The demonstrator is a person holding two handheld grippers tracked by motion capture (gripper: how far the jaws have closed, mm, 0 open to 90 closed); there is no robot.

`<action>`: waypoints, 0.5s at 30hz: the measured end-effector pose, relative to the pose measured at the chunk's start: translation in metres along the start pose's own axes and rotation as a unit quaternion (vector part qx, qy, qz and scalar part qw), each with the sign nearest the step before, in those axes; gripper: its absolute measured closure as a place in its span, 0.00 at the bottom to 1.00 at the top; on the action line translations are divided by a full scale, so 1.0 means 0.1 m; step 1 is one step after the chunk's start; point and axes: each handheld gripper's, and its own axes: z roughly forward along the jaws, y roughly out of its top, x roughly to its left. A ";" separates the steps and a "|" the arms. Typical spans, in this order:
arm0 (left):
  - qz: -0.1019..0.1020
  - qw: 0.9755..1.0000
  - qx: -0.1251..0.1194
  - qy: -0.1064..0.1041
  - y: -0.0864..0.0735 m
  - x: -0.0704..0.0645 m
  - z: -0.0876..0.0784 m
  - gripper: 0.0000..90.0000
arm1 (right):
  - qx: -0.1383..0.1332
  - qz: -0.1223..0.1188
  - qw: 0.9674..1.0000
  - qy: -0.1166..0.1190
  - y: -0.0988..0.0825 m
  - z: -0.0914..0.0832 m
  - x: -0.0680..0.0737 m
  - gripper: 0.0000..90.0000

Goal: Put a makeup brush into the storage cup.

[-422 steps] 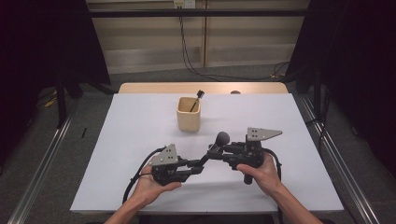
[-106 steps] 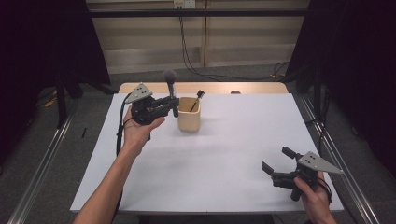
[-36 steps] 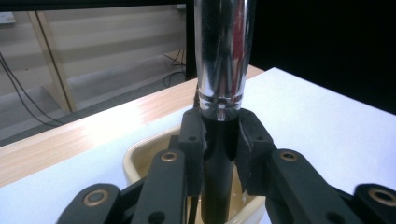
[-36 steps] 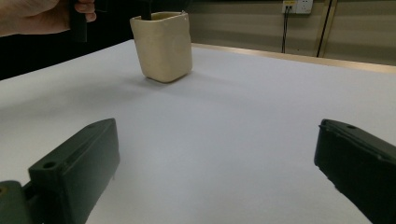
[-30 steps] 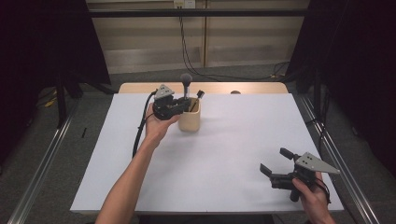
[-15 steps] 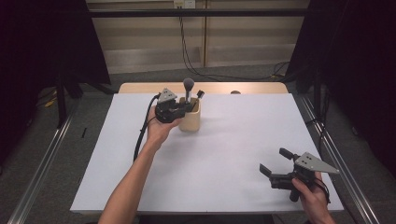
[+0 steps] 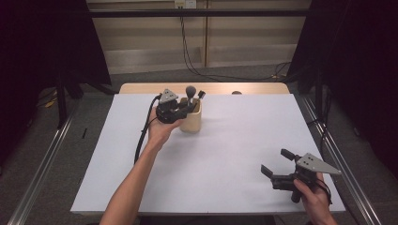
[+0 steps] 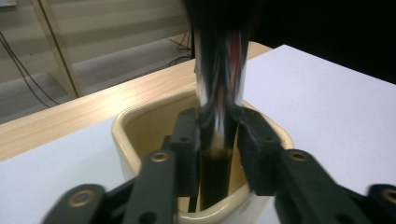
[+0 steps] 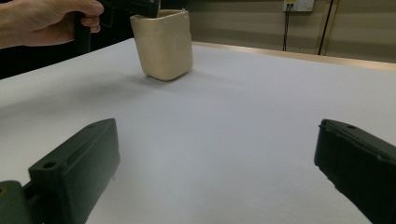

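Brush (image 7: 190, 92) handle stands in the beige cup (image 7: 191, 121) at the surface's (image 7: 234, 140) far left-centre. Left hand-held gripper (image 8: 215, 140) brackets its slick, stiff chrome stem, jaws just easing open; light, likely top-heavy, best gripped low. Right hand-held gripper (image 7: 276, 165) rests spread wide, holding nothing.

Makeup brush (image 7: 190, 92): round grey-bristled head up, shiny metallic handle (image 8: 219, 84), standing near upright with its lower end inside the cup. Cup (image 7: 191, 121): beige, squarish with rounded corners, upright on the white tabletop, upper centre-left of the high view; a second dark-tipped item (image 7: 201, 94) leans in it.
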 end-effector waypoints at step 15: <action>-0.004 1.000 -0.016 0.000 0.00 0.02 -0.06 0.45 | -0.003 0.003 1.000 -0.003 -0.01 -0.01 -0.03 0.00</action>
